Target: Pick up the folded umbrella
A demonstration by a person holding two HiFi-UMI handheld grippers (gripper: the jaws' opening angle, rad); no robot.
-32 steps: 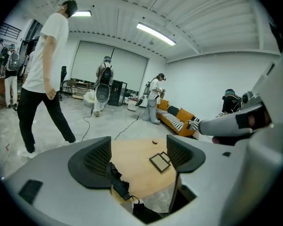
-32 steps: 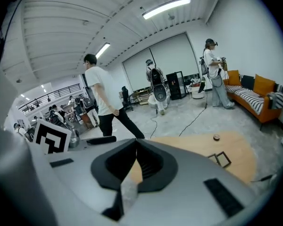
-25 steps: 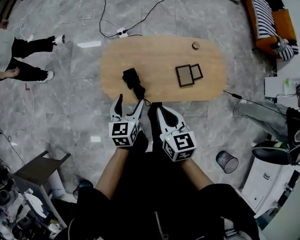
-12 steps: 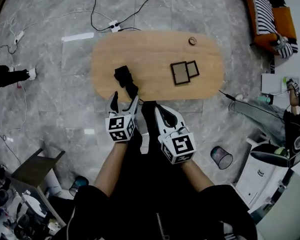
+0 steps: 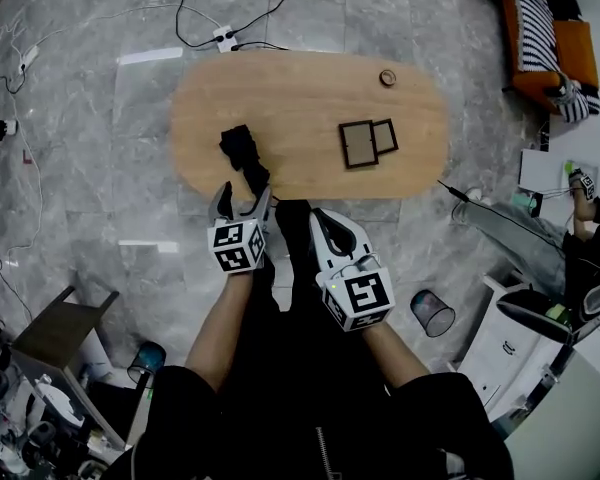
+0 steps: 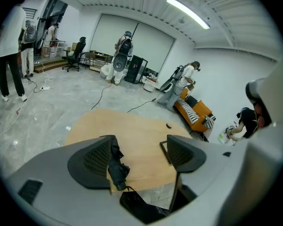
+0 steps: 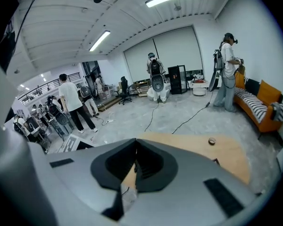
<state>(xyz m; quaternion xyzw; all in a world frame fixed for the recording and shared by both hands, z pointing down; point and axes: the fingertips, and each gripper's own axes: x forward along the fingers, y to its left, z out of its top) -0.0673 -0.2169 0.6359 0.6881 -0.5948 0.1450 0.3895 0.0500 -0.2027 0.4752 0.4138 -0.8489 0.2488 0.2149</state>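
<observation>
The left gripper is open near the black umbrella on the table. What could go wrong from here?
1. In the left gripper view the folded umbrella shows close beside one jaw of the left gripper, not centred; closing now might catch only loose fabric.
2. Its near end lies at the table edge, so a nudge might push it off.

The umbrella (image 5: 242,155) is being held on the desk's (image 5: 300,93) near left part, two frames (image 5: 373,140) being kept to its right.

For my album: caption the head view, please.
Left hand-held gripper, jaws open, hovers by the folded umbrella on the wooden table.
</observation>
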